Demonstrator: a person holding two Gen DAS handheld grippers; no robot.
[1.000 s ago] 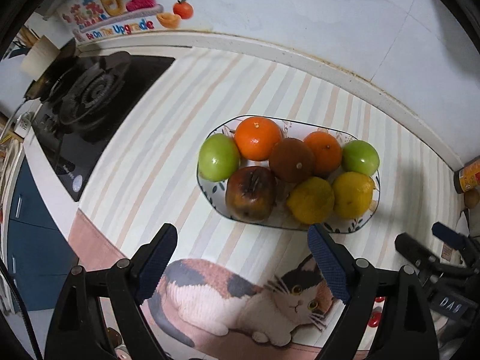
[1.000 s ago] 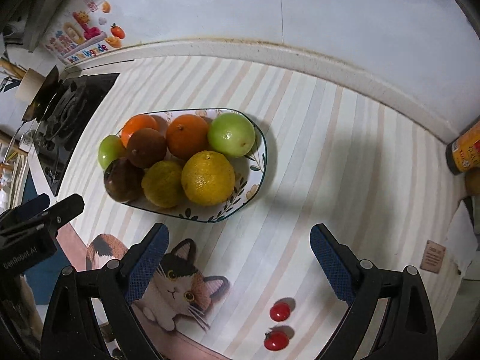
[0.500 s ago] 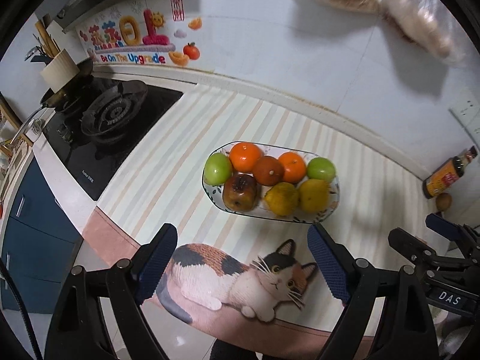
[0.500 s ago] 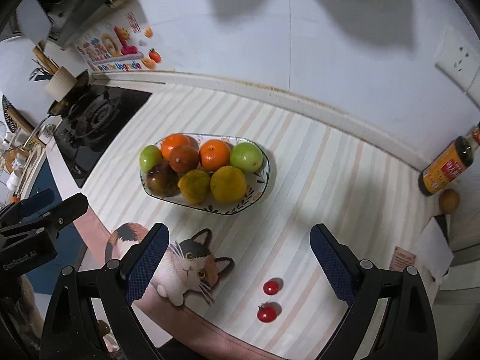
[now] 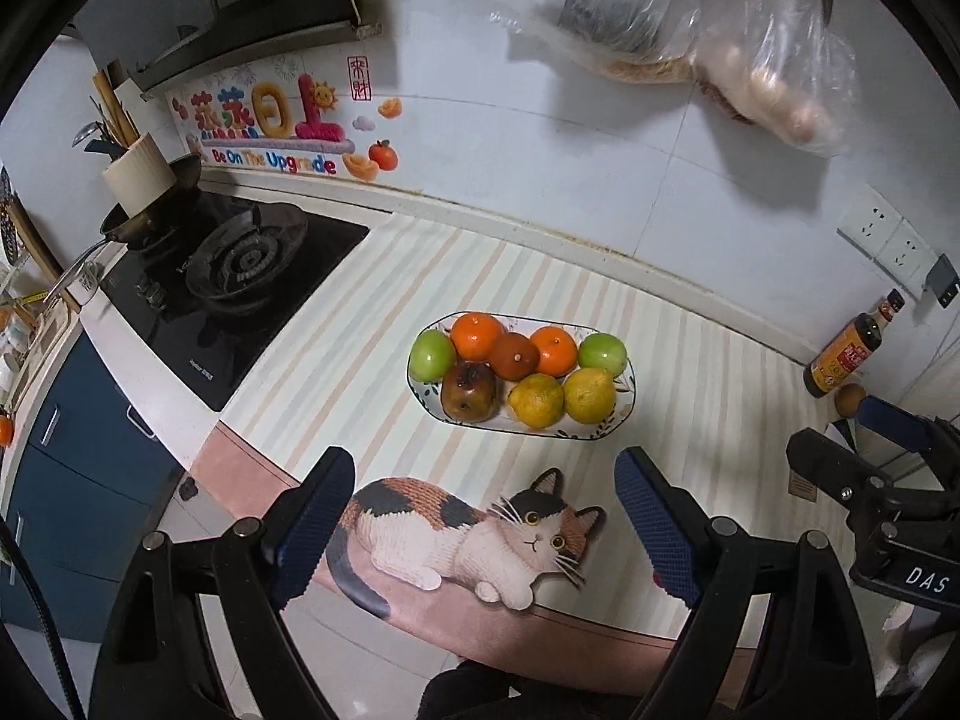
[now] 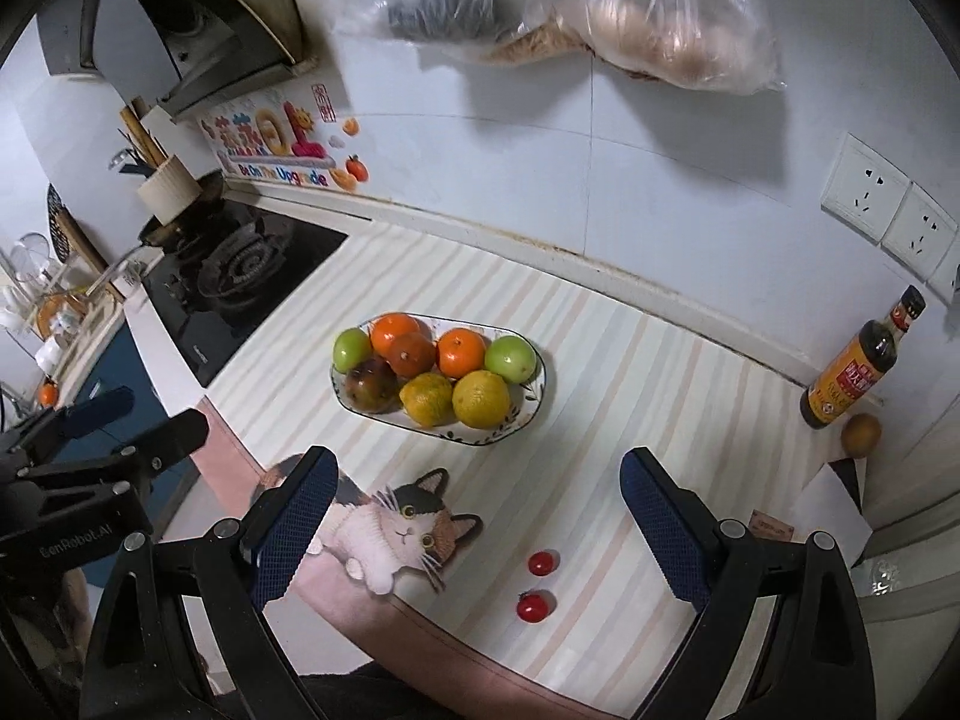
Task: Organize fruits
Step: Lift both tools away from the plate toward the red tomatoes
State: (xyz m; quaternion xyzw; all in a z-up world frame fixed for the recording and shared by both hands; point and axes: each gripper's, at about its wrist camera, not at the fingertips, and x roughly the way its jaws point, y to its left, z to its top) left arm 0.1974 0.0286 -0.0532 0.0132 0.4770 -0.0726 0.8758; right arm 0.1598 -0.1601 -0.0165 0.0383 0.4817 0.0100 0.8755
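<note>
An oval patterned plate (image 5: 627, 405) (image 6: 534, 405) sits mid-counter on the striped mat, filled with several fruits: green apples, oranges, yellow citrus and a dark bruised apple (image 5: 468, 392) (image 6: 371, 383). Two cherry tomatoes (image 6: 539, 563) (image 6: 530, 606) lie on the mat near the front edge. My left gripper (image 5: 483, 522) is open and empty, held high above the cat picture, well short of the plate. My right gripper (image 6: 477, 519) is open and empty, also raised in front of the plate. Each gripper shows at the edge of the other's view.
A gas stove (image 5: 240, 264) with a pan is at the left. A sauce bottle (image 6: 855, 366) and a small brown fruit (image 6: 860, 434) stand at the right by the wall. Plastic bags (image 6: 600, 6) hang on the wall above. The counter's front edge is just below the grippers.
Both grippers have pulled back and up from the plate, so the plate looks smaller and more of the kitchen shows. Both stayed open. The fruits have not moved.
</note>
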